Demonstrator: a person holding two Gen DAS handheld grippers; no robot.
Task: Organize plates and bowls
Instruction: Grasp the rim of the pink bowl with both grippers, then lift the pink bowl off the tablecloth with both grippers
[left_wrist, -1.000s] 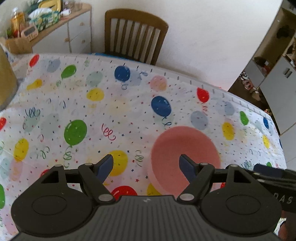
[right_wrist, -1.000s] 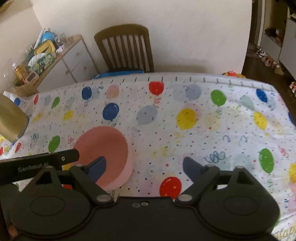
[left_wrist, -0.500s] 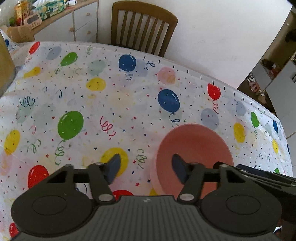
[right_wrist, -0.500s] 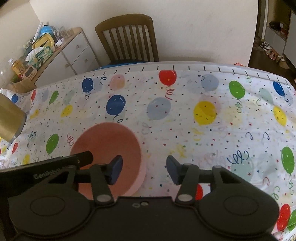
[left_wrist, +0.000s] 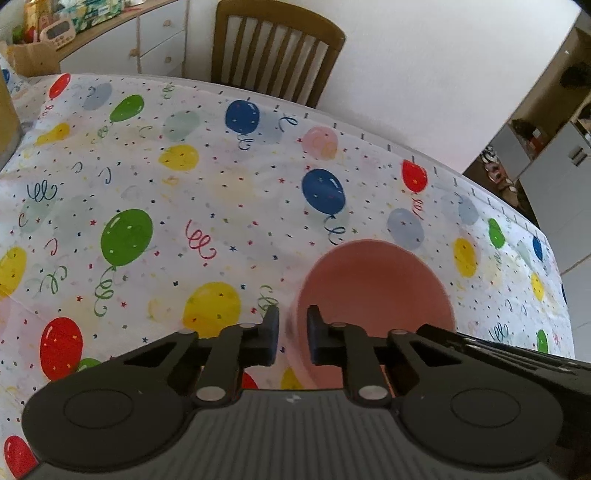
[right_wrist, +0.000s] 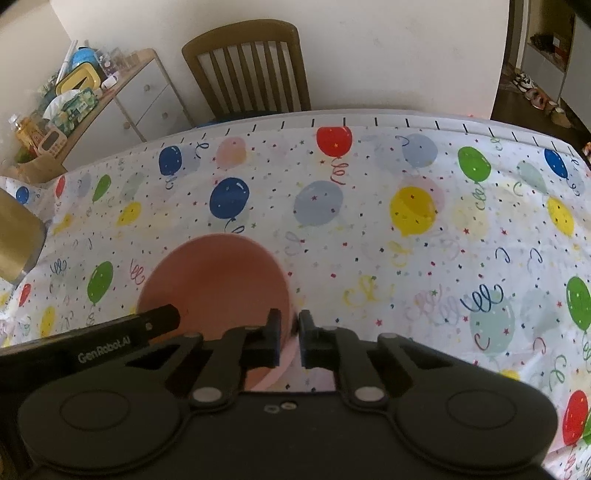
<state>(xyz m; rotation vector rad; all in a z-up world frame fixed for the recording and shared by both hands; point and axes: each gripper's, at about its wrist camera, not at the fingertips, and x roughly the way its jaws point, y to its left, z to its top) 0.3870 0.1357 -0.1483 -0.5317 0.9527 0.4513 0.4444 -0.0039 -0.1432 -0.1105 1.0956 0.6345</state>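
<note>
A pink bowl (left_wrist: 373, 288) (right_wrist: 214, 280) sits on the balloon-print tablecloth (left_wrist: 147, 177). My left gripper (left_wrist: 293, 325) straddles the bowl's left rim, one finger inside and one outside. Its jaws are closing and the pads meet the rim. My right gripper (right_wrist: 289, 328) holds the opposite, right rim the same way, its jaws also closing with the rim pinched between them. The left gripper's black body (right_wrist: 122, 336) shows at the bowl's left side in the right wrist view. The bowl's near part is hidden behind both gripper bodies.
A wooden chair (left_wrist: 277, 51) (right_wrist: 247, 66) stands at the table's far edge against the wall. A white drawer cabinet (right_wrist: 122, 96) with clutter on top is at the back left. A gold-coloured container (right_wrist: 16, 236) stands at the table's left edge.
Both grippers' jaws went from wide apart to narrow, coming together on the bowl's two opposite rims. The right gripper sank a little toward the bowl.
</note>
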